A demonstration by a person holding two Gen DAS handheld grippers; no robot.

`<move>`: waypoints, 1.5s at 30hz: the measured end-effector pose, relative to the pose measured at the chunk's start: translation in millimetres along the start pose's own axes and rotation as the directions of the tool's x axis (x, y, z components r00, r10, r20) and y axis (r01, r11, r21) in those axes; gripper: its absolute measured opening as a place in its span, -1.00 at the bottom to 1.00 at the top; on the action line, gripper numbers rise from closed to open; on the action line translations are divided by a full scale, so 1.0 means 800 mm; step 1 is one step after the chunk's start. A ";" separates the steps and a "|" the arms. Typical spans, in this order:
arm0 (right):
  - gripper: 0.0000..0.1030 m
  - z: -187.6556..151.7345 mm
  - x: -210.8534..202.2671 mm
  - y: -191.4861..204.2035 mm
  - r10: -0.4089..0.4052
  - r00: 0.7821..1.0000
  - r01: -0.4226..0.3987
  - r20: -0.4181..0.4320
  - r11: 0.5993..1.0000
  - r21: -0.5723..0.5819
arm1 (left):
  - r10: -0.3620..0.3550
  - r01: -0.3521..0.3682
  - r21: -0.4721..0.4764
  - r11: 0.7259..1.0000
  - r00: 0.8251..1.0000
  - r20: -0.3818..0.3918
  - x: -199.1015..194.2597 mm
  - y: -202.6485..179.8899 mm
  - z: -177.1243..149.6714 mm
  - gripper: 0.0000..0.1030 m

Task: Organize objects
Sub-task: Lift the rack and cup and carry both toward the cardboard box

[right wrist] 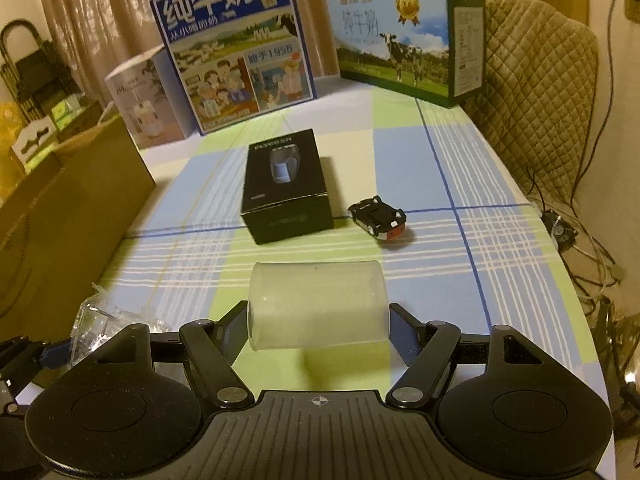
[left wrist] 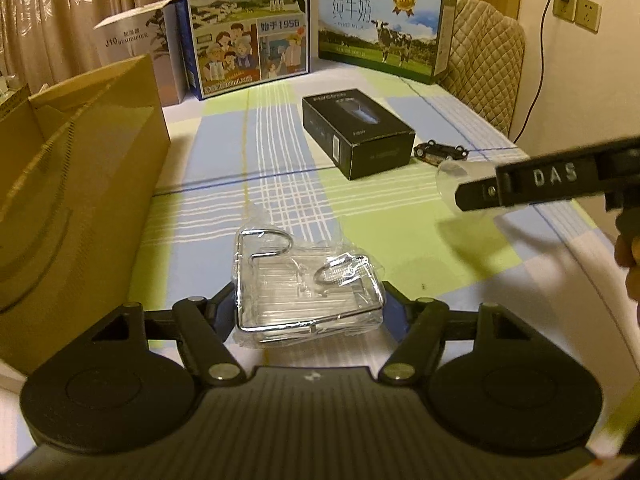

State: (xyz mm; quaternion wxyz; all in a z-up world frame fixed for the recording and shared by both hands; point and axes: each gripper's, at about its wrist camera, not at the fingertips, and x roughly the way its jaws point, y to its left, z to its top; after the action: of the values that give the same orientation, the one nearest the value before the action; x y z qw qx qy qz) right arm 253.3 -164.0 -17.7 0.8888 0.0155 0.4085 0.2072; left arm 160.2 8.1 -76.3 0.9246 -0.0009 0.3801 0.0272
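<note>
Checked cloth in blue, green and white covers the table (right wrist: pixel 460 168), which runs back to a curtain and a row of cartons. Far left of both tongs, a brown cardboard box (left wrist: pixel 80 184) stands open-topped, its wall hemming in that side of the table. Behind it sits a white carton (left wrist: pixel 132 40) printed "J40 HUMIDIFIER", and next to that a tall blue milk carton (left wrist: pixel 246 24) with large Chinese characters and "1956".

The left tongs (left wrist: pixel 308 304) pinch a wire rack sealed in clear plastic (left wrist: pixel 304 284), one finger pressed to each side of the pack. Ahead of them the cloth lies open up to a black box (right wrist: pixel 286 188); its top print is too blurred to read. Just right of that box a small black toy car (right wrist: pixel 378 218) lies upside down, wheels up.

The right tongs (right wrist: pixel 318 320) grip a frosted plastic cup (right wrist: pixel 318 304) held on its side, fingers against its rim and base, above a bare patch of cloth. In the left view their finger carries the letters "DAS". Beyond stands a landscape carton (right wrist: pixel 400 40) with a cow, a gold medal and "PURE MILK". The table's right edge curves away close to the right tongs, with a quilted chair back (right wrist: pixel 540 80) and loose cables past it.
</note>
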 end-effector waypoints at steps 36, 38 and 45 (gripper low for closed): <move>0.34 -0.092 -0.214 0.109 0.019 0.996 -0.010 0.092 0.995 -0.100 | -0.052 0.056 -0.029 0.998 0.990 0.131 -0.223 0.027 -0.029 0.29; 0.34 -0.092 -0.216 0.115 0.025 0.995 -0.015 0.097 0.994 -0.107 | -0.048 0.053 -0.035 0.998 0.990 0.135 -0.228 0.031 -0.029 0.29; 0.34 -0.091 -0.222 0.132 0.058 0.993 -0.044 0.105 0.991 -0.127 | -0.057 0.067 -0.072 0.995 0.991 0.123 -0.244 0.049 -0.027 0.29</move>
State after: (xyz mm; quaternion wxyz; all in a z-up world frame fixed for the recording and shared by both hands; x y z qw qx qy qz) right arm 59.3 -145.5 82.8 0.9033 -0.0183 0.3455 0.2537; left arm 4.8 37.2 46.5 0.9455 -0.0464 0.3219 0.0130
